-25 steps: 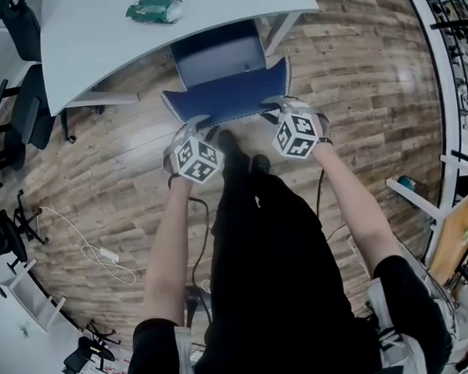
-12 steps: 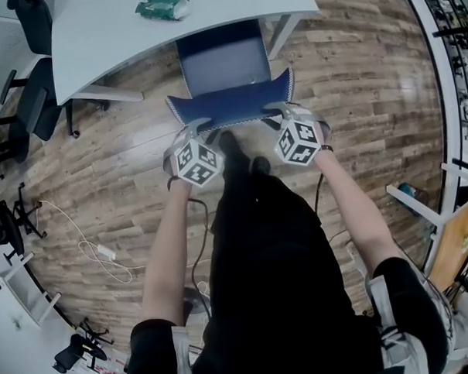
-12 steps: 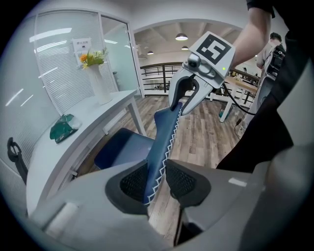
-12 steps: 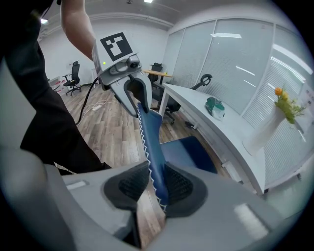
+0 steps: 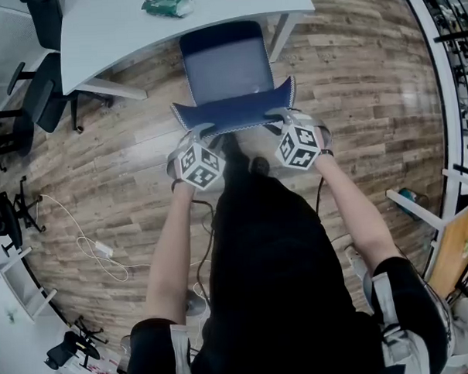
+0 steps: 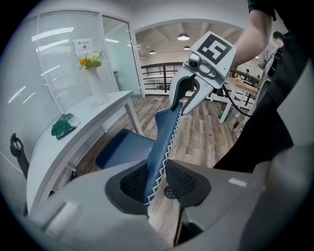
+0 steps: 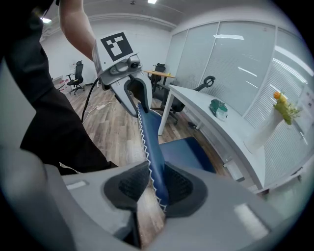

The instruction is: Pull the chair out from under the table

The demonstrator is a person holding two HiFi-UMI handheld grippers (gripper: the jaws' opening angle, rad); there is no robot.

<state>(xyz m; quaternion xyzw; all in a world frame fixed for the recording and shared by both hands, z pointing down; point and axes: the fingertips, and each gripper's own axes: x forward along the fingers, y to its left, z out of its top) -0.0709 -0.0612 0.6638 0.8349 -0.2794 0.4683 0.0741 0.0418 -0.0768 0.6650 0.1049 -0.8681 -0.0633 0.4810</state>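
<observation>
Pinching the backrest edge of the blue chair (image 5: 227, 70), frame centre, with left gripper (image 5: 201, 132) and right gripper (image 5: 280, 117); white table (image 5: 134, 32) at upper left.

1. Blue padded chair (image 5: 227, 66) with white-stitched backrest: drawn farther out from under the white desk (image 5: 111, 33), with more of the seat exposed.
2. Left gripper (image 5: 200, 132) and right gripper (image 5: 280, 114): shifted back with the backrest.

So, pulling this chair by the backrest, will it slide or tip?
Probably slides: the floor is smooth wood. It may tip toward you, since the left gripper and right gripper both clamp the top edge of the backrest, well above the seat. The backrest looks thin, so it might flex slightly.
</observation>
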